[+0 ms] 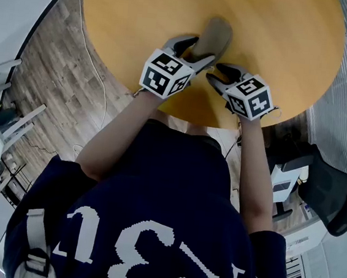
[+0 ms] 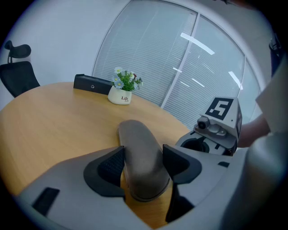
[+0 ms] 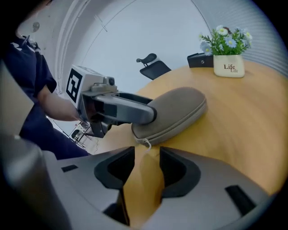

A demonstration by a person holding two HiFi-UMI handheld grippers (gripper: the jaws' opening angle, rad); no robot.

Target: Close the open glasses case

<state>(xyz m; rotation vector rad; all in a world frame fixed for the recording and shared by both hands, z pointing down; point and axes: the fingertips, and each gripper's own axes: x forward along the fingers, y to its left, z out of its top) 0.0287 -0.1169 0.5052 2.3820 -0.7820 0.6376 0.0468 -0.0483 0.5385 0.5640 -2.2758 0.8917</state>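
Grey-brown glasses case [image 1: 213,38] lies flat on round wooden desk [image 1: 131,13], near the edge closest to the person. The lid is down and the zipper seam looks run round. Left gripper [image 1: 195,51] is clamped on the case's near end, with dark pads pressed on both long sides. Right gripper [image 3: 147,168] sits just beside the case at desk level, with its jaws wide apart and only bare desk between them. The small zipper pull [image 3: 145,143] hangs off the case's corner right at the jaw tips; contact is unclear. White pot of flowers [image 2: 120,94] and a black box [image 2: 90,83] stand at the desk's far side, well apart from the case. A black office chair [image 2: 20,76] stands beyond the desk.
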